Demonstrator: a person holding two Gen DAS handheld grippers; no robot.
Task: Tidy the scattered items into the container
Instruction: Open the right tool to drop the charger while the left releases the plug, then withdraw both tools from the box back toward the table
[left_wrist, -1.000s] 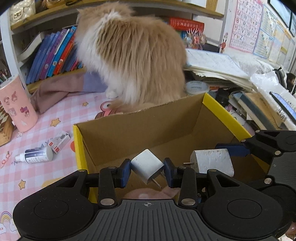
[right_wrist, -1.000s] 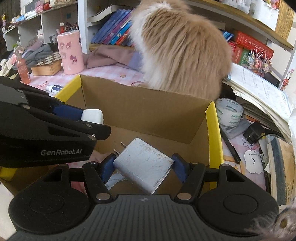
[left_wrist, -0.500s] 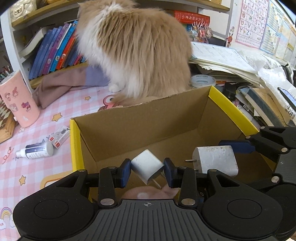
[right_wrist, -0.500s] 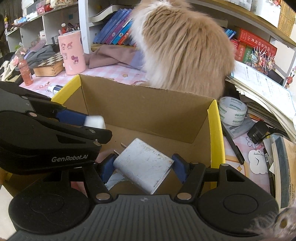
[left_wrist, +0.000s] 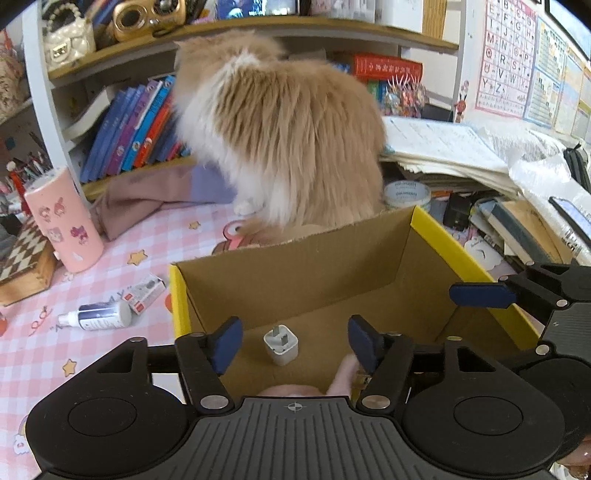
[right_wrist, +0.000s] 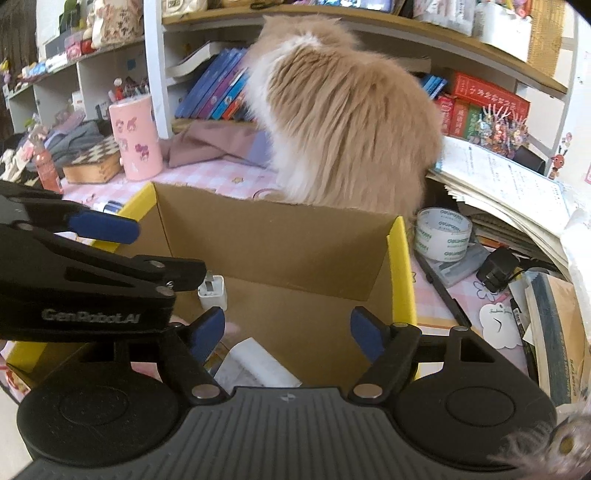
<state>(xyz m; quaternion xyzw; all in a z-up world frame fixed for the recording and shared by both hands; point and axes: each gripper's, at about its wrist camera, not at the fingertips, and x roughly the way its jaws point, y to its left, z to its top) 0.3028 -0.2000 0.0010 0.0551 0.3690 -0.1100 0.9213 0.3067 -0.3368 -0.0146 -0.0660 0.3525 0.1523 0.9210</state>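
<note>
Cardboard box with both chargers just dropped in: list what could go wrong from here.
1. The cat sits right against the cardboard box's far wall; it might step in or shove it.
2. The left gripper and right gripper, jaws opening, hang close together over the box and could knock on withdrawal.
3. The spray bottle and small carton lie outside, easily missed.

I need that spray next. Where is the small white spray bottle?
In the left wrist view, the spray bottle lies on its side on the pink tablecloth, left of the cardboard box.
</note>
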